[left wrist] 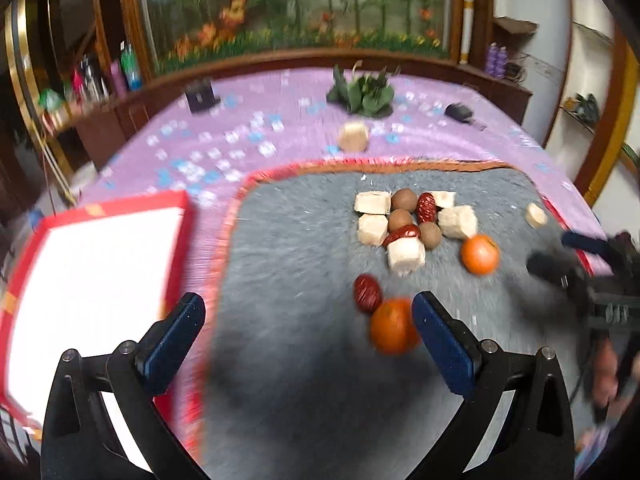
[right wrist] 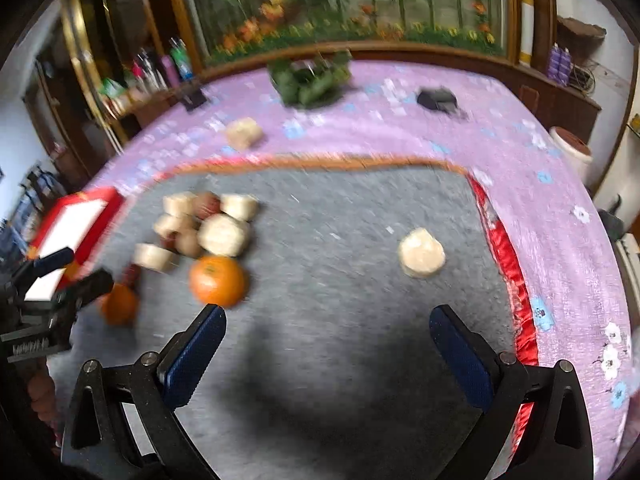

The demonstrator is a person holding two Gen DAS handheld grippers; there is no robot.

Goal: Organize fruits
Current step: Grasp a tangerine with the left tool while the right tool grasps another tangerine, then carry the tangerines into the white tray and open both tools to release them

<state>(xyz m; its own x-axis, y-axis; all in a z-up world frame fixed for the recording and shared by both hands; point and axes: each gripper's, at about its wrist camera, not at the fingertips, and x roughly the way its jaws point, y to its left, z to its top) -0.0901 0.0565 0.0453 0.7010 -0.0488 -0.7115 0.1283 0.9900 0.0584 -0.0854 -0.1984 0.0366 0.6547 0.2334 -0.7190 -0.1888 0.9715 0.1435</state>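
Clearly, nothing is held at this moment: the left gripper [left wrist: 308, 344] is spread wide above the grey fleecy mat [left wrist: 288, 248], and the right gripper [right wrist: 326, 354] is spread wide too, with only bare mat between its blue pads.

A small round orange fruit [left wrist: 390, 326] lies just beside the right pad of the left gripper, touching a wrinkled dark red date [left wrist: 367, 294]. A second orange fruit [left wrist: 479, 254] is seen further out, near the heap of pale cut blocks, brown round fruits and red dates [left wrist: 404, 224]. One pale block [right wrist: 421, 258] lies alone, well apart from the heap, ahead of the right gripper. The red box with white inside [left wrist: 88, 280] stands at the left, on the purple flowered cloth [left wrist: 224, 136].

Probably the nearest orange is meant to be taken first. The left gripper should be shifted to the right until the fruit is centred between the pads, then lowered. The date must be kept outside the jaws, because a round fruit is easily rolled away when pushed from one side. Both views are blurred, so the closing is better done after the hand is steadied.
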